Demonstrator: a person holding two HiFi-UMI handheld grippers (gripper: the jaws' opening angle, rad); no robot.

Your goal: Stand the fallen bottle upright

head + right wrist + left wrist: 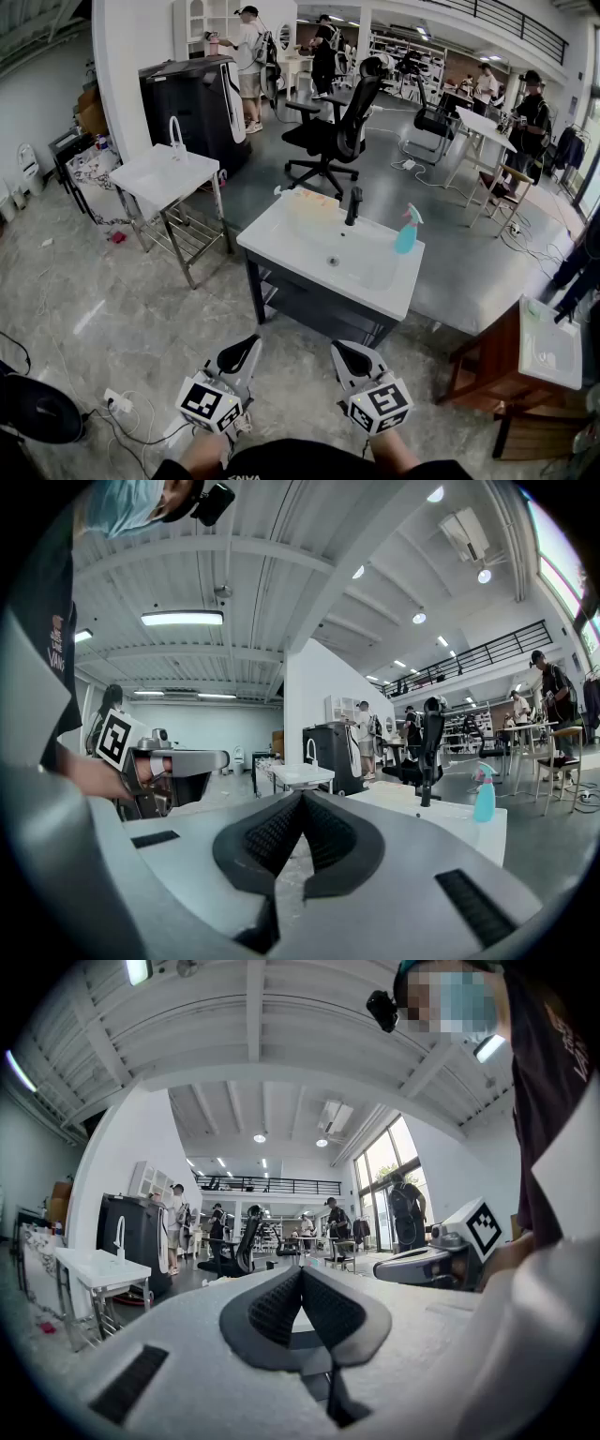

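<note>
A blue spray bottle (407,230) stands upright on the right side of a white sink cabinet (281,246) some way ahead of me, next to a black tap (353,204). A pale, see-through thing (305,200) lies along the cabinet's back left edge; I cannot tell what it is. My left gripper (247,347) and right gripper (343,351) are held side by side low in the head view, well short of the cabinet, both shut and empty. The right gripper view shows the spray bottle (484,794) far off beyond the shut right gripper (300,794). The left gripper (302,1269) is shut too.
A second white sink on a metal stand (159,173) is at the left, with a black cabinet (192,103) behind it. A black office chair (333,131) stands beyond the sink cabinet. A wooden stand with a basin (548,347) is at the right. Cables and a power strip (117,401) lie on the floor.
</note>
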